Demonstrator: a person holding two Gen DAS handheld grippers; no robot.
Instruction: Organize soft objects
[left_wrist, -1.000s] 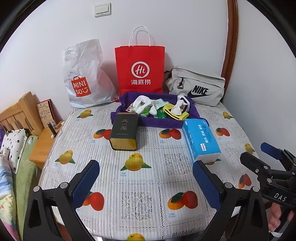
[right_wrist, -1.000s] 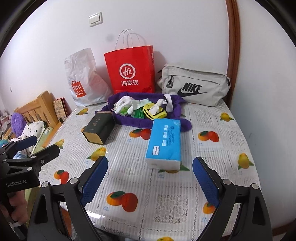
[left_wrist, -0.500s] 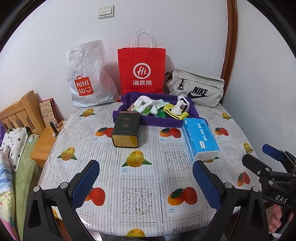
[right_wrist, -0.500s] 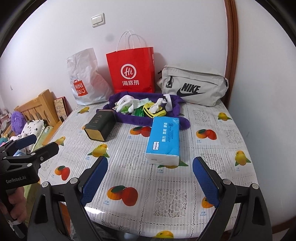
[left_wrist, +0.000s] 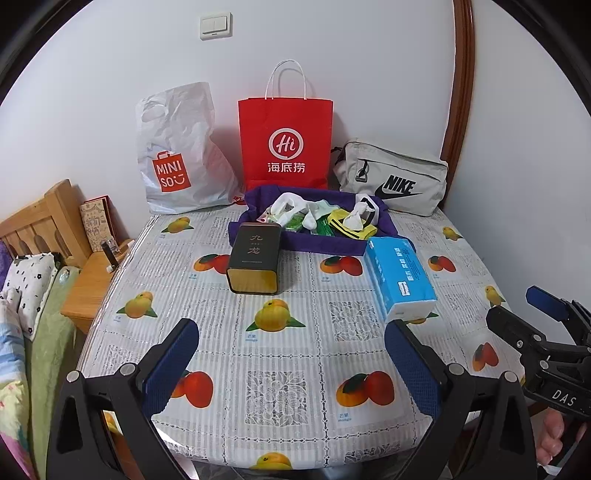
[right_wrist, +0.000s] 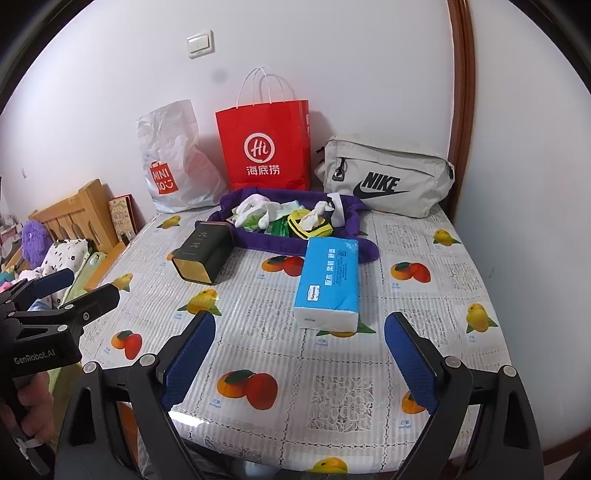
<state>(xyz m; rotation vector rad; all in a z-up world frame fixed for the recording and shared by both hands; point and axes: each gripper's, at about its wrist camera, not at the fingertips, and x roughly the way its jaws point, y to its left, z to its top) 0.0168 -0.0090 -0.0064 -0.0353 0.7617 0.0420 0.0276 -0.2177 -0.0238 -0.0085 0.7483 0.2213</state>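
A purple cloth tray (left_wrist: 325, 248) (right_wrist: 258, 242) at the table's far middle holds white, green and yellow soft items (left_wrist: 317, 218) (right_wrist: 291, 219). A blue tissue pack (left_wrist: 400, 275) (right_wrist: 328, 280) lies in front of its right end. A dark tea tin (left_wrist: 255, 258) (right_wrist: 203, 254) lies on its side at its left end. My left gripper (left_wrist: 291, 365) is open and empty over the table's near edge. My right gripper (right_wrist: 301, 360) is open and empty, also near the front edge; it shows at the right of the left wrist view (left_wrist: 517, 317).
A white Miniso bag (left_wrist: 177, 155), a red paper bag (left_wrist: 286, 144) and a grey Nike pouch (left_wrist: 391, 177) stand along the wall behind the tray. A wooden headboard (left_wrist: 40, 221), a nightstand (left_wrist: 92, 284) and bedding (left_wrist: 26, 295) lie to the left of the table.
Both grippers have drawn back and risen a little, so the table looks farther away. Nothing on the table has moved.
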